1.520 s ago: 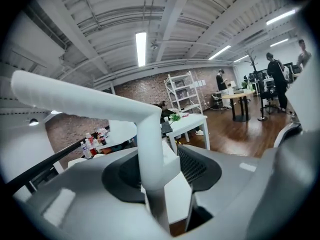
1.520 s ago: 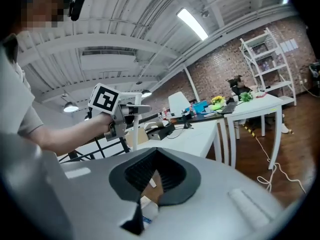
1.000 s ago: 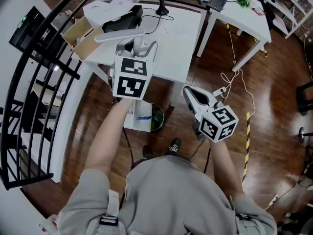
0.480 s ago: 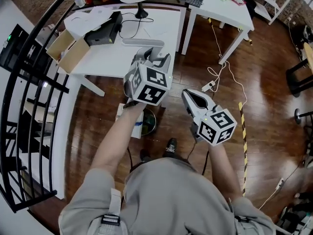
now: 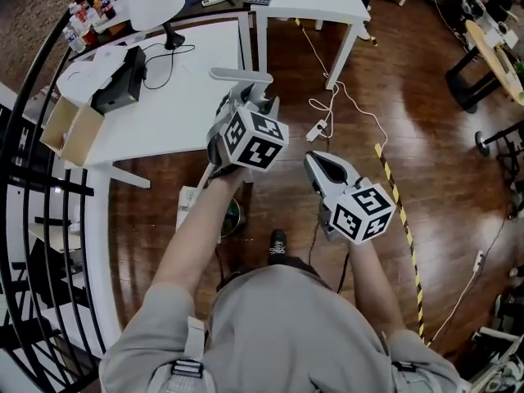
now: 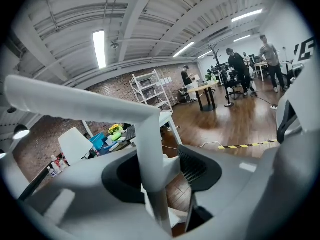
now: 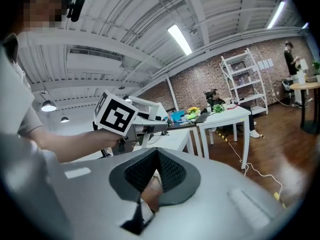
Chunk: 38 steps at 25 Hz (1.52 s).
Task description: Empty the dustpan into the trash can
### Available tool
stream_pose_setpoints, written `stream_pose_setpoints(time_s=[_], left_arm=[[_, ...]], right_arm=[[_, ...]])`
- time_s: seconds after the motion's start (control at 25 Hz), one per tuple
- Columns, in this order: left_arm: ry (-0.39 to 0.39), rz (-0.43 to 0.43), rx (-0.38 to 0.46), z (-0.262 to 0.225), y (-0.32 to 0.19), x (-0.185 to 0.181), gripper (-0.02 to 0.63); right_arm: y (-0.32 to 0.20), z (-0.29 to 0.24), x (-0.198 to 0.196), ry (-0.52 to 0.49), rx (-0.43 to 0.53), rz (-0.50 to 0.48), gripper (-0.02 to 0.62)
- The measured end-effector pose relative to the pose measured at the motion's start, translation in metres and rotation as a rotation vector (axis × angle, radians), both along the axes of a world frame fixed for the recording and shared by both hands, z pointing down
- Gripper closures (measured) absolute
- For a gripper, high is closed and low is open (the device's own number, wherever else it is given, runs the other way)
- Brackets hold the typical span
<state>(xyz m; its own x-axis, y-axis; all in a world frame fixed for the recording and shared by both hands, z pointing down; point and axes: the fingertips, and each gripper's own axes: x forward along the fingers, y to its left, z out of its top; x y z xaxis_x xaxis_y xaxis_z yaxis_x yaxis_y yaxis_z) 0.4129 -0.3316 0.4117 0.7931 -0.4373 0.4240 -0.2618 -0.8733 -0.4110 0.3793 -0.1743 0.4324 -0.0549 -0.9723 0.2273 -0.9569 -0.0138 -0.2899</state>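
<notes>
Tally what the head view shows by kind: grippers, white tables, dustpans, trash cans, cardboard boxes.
grippers: 2, the left gripper and the right gripper
white tables: 2, the near table and the far table
dustpan: 1
trash can: 1
cardboard box: 1
total: 7

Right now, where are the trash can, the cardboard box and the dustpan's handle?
trash can (image 5: 233, 219): head view, its visible edge.
cardboard box (image 5: 75, 133): head view, its side.
dustpan's handle (image 5: 241, 75): head view, top bar.
</notes>
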Motion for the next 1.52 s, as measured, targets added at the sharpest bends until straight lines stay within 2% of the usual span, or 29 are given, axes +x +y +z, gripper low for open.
stream_pose_setpoints(time_s=[0.2, 0.32, 0.6, 0.96, 1.36, 1.52], left_arm=[[-0.038, 0.039, 0.001, 0.018, 0.024, 0.038, 0.410], [-0.045, 0.044, 0.005, 0.021, 0.030, 0.048, 0.410], [-0.049, -0.018, 0.023, 0.000, 0.015, 0.017, 0.405], [0.019, -0.171, 0.026, -0.037, -0.024, -0.084, 0.403], [0.132, -0.334, -0.026, -0.086, -0.051, -0.236, 0.401], [0.187, -0.357, -0.053, -0.098, -0.044, -0.293, 0.400]], right_arm=[[0.023, 0.004, 0.027, -0.008, -0.009, 0.048, 0.597], [0.030, 0.006, 0.037, -0.012, -0.012, 0.053, 0.597], [0.017, 0.007, 0.035, -0.042, 0.000, -0.019, 0.597], [-0.031, -0.003, -0.040, -0.040, 0.032, -0.208, 0.597], [-0.063, -0.026, -0.141, -0.019, 0.060, -0.358, 0.597], [-0.065, -0.033, -0.180, 0.008, 0.073, -0.380, 0.597]])
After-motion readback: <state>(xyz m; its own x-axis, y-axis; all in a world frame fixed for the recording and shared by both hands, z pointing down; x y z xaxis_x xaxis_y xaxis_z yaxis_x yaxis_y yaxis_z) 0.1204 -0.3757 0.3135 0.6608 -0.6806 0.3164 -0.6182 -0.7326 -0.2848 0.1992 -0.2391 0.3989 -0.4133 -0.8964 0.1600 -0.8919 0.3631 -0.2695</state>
